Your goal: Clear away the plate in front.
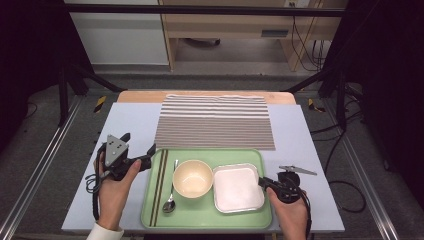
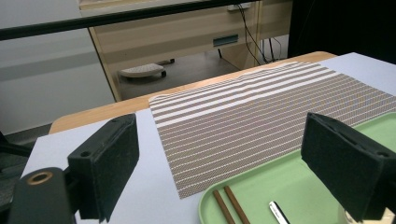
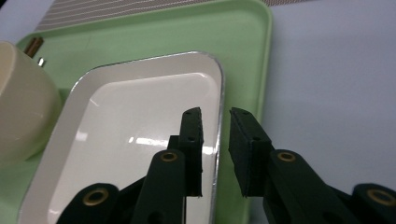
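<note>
Item 1: right gripper (image 3: 215, 123). In my right gripper view its jaws stand a little apart, one over the inside of the white rectangular plate (image 3: 135, 140) and one outside its right rim; whether the pads touch the rim I cannot tell. The high view places this gripper (image 1: 262, 182) at the plate's (image 1: 237, 188) right edge.

Item 2: left gripper (image 1: 141, 155). Jaws wide apart, nothing between them, set at the near-left corner of the green tray (image 1: 250, 216). The left gripper view adds what the high view blurs: the weave of the striped placemat (image 2: 261, 112) and the chopsticks' (image 2: 229, 204) ends on the tray (image 2: 261, 186).

Item 3: tray contents, left to right in the high view: chopsticks (image 1: 159, 186), spoon (image 1: 170, 199), cream bowl (image 1: 192, 178), plate.

Item 4: lettering. None readable on anything.

Item 5: edges and room. The tray sits close to the near edge of the pale blue table (image 1: 130, 120), just touching the placemat's (image 1: 215, 121) near edge. Bare table lies on both sides of the tray.
</note>
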Demonstrator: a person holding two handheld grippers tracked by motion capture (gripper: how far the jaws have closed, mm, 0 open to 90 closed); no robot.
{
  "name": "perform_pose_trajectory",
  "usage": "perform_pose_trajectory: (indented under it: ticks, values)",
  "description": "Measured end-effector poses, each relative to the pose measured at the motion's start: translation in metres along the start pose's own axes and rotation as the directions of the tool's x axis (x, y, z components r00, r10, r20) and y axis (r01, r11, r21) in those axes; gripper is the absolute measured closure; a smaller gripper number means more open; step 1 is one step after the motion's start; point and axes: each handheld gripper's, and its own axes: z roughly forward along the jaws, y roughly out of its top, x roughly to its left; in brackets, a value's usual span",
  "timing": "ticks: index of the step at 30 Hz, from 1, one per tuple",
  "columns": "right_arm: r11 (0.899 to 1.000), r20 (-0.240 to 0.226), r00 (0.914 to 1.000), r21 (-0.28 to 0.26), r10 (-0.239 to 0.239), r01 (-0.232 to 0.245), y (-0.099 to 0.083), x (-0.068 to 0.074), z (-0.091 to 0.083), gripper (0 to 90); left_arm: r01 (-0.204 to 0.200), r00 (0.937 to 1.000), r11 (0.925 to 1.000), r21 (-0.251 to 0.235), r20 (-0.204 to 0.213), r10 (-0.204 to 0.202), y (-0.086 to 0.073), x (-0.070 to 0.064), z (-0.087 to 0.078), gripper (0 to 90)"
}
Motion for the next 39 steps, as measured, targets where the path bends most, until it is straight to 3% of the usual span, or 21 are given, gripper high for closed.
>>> perform_pose_trajectory:
  ticks: [6, 16, 20, 25, 26, 30, 34, 37, 39]
  values:
    - [0.989, 0.016, 0.9932, -0.094, -0.116, 0.117, 0.006, -0.003, -0.002, 64.2, 0.013, 0.9996, 0.9999, 0.005, -0.024, -0.012, -0.007, 0.008, 0.001, 10.6]
    - [0.964, 0.053, 0.9825, -0.189, -0.178, 0.185, 0.016, -0.019, 0.004, 35.0, 0.001, 0.9984, 0.9995, 0.032, -0.057, 0.001, -0.022, 0.02, 0.002, 8.6]
    - [0.943, 0.087, 0.9718, -0.238, -0.219, 0.234, 0.022, -0.025, 0.006, 23.6, -0.018, 0.998, 0.9991, 0.038, -0.06, 0.02, -0.029, 0.022, 0.003, 7.0]
    - [0.932, 0.102, 0.9676, -0.262, -0.231, 0.25, 0.028, -0.034, 0.006, 12.2, -0.022, 0.9983, 0.9986, 0.048, -0.053, 0.024, -0.038, 0.025, 0.001, 6.3]
    - [0.922, 0.108, 0.9611, -0.273, -0.254, 0.275, 0.029, -0.037, 0.005, 10.5, -0.024, 0.9983, 0.9982, 0.055, -0.053, 0.027, -0.04, 0.026, 0.001, 6.3]
    - [0.903, 0.151, 0.9428, -0.276, -0.298, 0.329, 0.029, -0.047, 0.004, 9.3, -0.024, 0.9975, 0.9971, 0.072, -0.064, 0.028, -0.049, 0.031, -0.004, 6.3]
    - [0.905, 0.191, 0.9348, -0.254, -0.299, 0.342, 0.031, -0.058, 0.003, 14.2, -0.028, 0.9961, 0.9952, 0.094, -0.08, 0.036, -0.061, 0.036, -0.01, 6.3]
    - [0.909, 0.21, 0.9355, -0.25, -0.285, 0.333, 0.031, -0.066, 0.0, 16.6, -0.05, 0.9938, 0.9929, 0.107, -0.093, 0.06, -0.07, 0.038, -0.015, 6.3]
    - [0.908, 0.228, 0.9365, -0.267, -0.267, 0.323, 0.03, -0.074, -0.002, 16.6, -0.036, 0.9944, 0.993, 0.112, -0.094, 0.047, -0.074, 0.04, -0.019, 6.3]
